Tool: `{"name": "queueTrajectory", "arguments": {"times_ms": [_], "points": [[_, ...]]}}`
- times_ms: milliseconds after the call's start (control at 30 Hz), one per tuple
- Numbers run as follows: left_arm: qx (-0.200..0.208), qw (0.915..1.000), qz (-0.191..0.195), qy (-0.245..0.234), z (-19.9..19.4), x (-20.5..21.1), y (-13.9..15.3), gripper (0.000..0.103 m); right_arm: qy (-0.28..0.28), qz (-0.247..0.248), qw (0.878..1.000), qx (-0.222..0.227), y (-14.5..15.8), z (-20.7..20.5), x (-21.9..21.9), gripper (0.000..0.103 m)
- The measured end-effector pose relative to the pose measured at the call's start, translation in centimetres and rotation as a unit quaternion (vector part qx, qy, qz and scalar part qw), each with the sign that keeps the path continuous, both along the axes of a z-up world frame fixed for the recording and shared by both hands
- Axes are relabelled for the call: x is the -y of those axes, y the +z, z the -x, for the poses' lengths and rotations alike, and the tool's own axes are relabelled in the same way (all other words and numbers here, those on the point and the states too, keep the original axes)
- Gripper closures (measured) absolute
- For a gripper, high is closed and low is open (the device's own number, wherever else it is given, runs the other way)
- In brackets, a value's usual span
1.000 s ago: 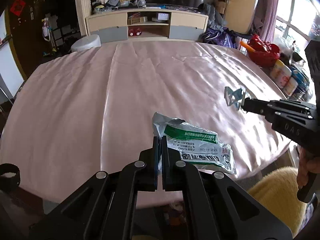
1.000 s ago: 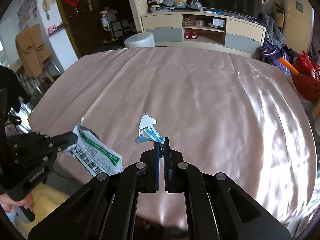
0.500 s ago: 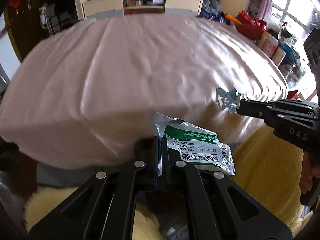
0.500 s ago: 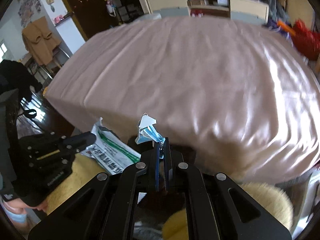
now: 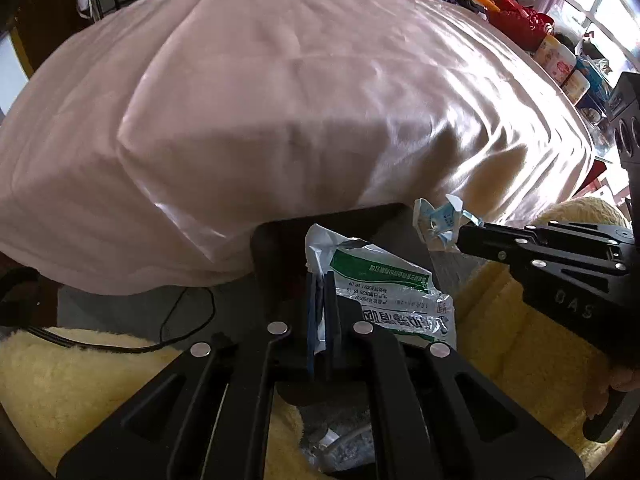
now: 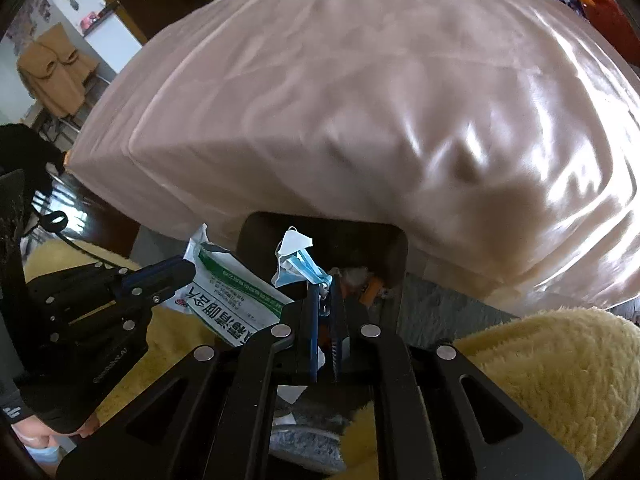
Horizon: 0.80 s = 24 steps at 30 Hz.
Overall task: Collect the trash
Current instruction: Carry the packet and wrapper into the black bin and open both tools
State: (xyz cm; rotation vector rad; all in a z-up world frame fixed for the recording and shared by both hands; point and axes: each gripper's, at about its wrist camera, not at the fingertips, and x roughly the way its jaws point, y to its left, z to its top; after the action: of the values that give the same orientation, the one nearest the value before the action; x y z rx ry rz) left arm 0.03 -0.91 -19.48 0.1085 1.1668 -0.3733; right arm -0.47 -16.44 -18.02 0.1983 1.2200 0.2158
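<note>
My left gripper point(image 5: 320, 280) is shut on a white and green plastic wrapper point(image 5: 384, 292), also seen in the right wrist view point(image 6: 228, 284). My right gripper point(image 6: 325, 284) is shut on a crumpled blue and white face mask point(image 6: 298, 260), also seen in the left wrist view point(image 5: 438, 220). Both grippers hang below the table's front edge, over a dark bin point(image 6: 320, 236) whose opening shows some trash inside. The right gripper point(image 5: 464, 232) is to the right of the left one point(image 6: 176, 276).
The table with the pink cloth point(image 5: 300, 80) fills the upper view. Yellow fluffy fabric point(image 6: 560, 364) lies on both sides of the bin. A black cable point(image 5: 120, 344) runs on the floor at left. Cans point(image 5: 560, 68) and a red basket point(image 5: 520, 20) stand at far right.
Both grippers have dropped from above the table to below its front edge, still holding the wrapper and mask. The dark bin has come into view under them.
</note>
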Motion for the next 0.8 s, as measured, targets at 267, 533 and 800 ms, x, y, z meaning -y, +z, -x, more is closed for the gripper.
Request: {"name": "queueTrajectory", "arguments": {"times_ms": [267,533,800], "points": [[-0.008,0.9999,0.003,0.008,-0.4,-0.1,-0.4,0.09,-0.005,0.005,1.0,-0.007,-0.4,-0.2,-0.2,0.093],[0.015,0.9997,0.001,0.021,-0.5,-0.9,0.8,0.045,-0.018,0.005,1.0,0.002,-0.1,0.0,0.9,0.043],[0.087,0.9946,0.011,0.056,-2.0,-2.2,5.9,0.008,-0.064,0.021,0.994,0.081,4.6,-0.6,3.5,0.003]]}}
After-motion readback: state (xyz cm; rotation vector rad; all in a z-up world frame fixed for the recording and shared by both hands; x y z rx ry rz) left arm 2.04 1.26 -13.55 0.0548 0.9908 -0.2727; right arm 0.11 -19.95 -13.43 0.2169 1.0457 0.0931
